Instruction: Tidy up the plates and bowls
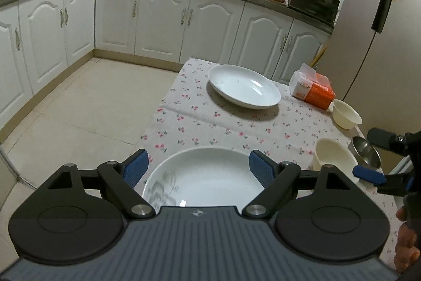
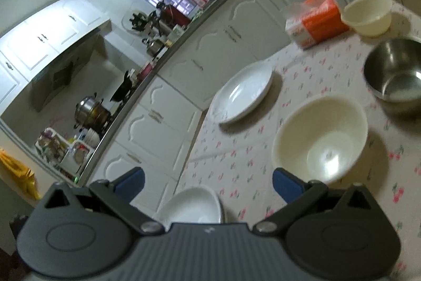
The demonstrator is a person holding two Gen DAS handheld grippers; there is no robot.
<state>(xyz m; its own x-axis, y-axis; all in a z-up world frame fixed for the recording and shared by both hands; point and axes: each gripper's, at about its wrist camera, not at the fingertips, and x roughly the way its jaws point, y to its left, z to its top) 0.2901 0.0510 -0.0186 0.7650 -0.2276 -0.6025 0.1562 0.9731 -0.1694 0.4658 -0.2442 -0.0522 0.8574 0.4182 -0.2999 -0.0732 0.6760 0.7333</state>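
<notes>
A white plate with a grey leaf print (image 1: 202,178) lies at the table's near edge, under my open, empty left gripper (image 1: 200,166). A plain white plate (image 1: 244,86) lies farther back; it also shows in the right wrist view (image 2: 243,94). A large cream bowl (image 2: 319,138) stands just ahead of my open, empty right gripper (image 2: 209,185). A steel bowl (image 2: 394,73) and a small cream bowl (image 2: 368,15) stand beyond it. The printed plate (image 2: 192,207) shows low between the right fingers.
An orange tissue pack (image 1: 313,90) lies at the table's far right. The floral tablecloth (image 1: 200,120) covers the table. White cabinets and a cluttered counter run behind. A fridge (image 1: 381,30) stands on the right. Tiled floor lies to the left.
</notes>
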